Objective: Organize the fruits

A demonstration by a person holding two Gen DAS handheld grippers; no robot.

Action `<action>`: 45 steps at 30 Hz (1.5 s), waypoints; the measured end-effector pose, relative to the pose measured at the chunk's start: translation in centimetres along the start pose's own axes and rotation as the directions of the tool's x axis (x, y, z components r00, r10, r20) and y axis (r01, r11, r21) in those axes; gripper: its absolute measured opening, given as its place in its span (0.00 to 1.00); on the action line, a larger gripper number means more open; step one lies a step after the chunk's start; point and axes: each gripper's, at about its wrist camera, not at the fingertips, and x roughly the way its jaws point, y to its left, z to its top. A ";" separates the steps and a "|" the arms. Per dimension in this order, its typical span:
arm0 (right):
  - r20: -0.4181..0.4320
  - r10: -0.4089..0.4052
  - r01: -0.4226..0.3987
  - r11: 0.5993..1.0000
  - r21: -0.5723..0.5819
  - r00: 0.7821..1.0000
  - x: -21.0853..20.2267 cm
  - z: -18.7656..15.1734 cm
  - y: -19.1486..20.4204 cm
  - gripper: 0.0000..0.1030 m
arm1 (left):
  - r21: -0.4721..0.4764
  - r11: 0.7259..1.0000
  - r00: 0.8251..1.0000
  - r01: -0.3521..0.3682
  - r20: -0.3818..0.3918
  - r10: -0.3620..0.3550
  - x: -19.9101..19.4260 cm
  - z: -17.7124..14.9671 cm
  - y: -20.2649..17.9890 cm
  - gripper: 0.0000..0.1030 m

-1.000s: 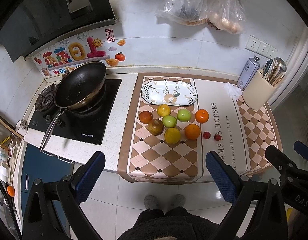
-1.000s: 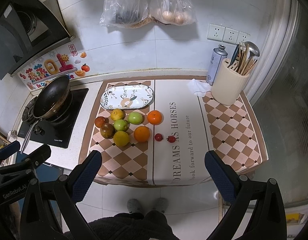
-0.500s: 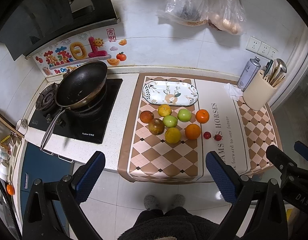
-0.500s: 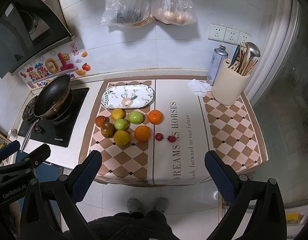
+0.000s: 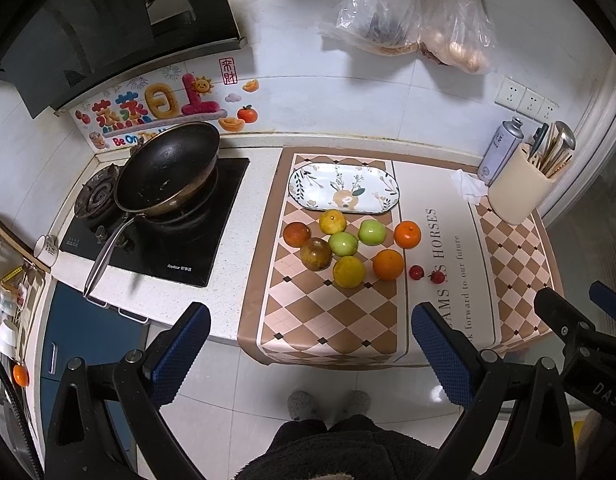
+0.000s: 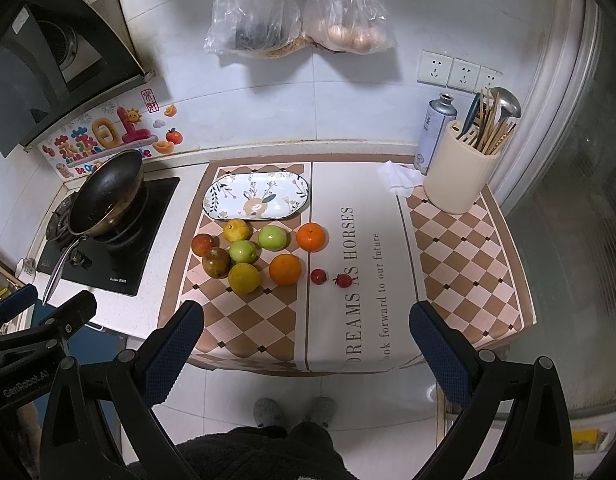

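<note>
The mat is checked in brown and pale pink diamonds, with a cream band carrying dark lettering. The plate is white with dark leaf sprigs and a tan deer figure (a green leaf beside it). Of the fruits, two apples are green, two oranges bright orange, two citrus yellow, one fruit reddish-brown, another mottled brown and olive, and two small ones are red. The pan is black inside with a brassy rim. The holder is cream, the can silver-grey. Gripper pads are dark blue on black frames.
</note>
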 end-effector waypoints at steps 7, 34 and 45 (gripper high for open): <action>0.000 -0.001 0.001 1.000 0.000 1.000 0.0 -0.1 0.0 1.00 | -0.001 1.000 1.000 0.002 0.002 -0.002 0.0 -0.1 -0.2 1.00; -0.138 0.174 -0.161 0.981 0.105 0.975 14.8 3.0 -3.2 1.00 | -0.106 0.985 0.987 -0.138 -0.096 0.128 13.0 3.0 1.5 1.00; -0.359 0.228 -0.176 0.969 0.173 0.905 32.2 3.8 -1.4 1.00 | -0.167 0.979 0.930 -0.120 -0.365 0.051 28.6 5.9 5.4 1.00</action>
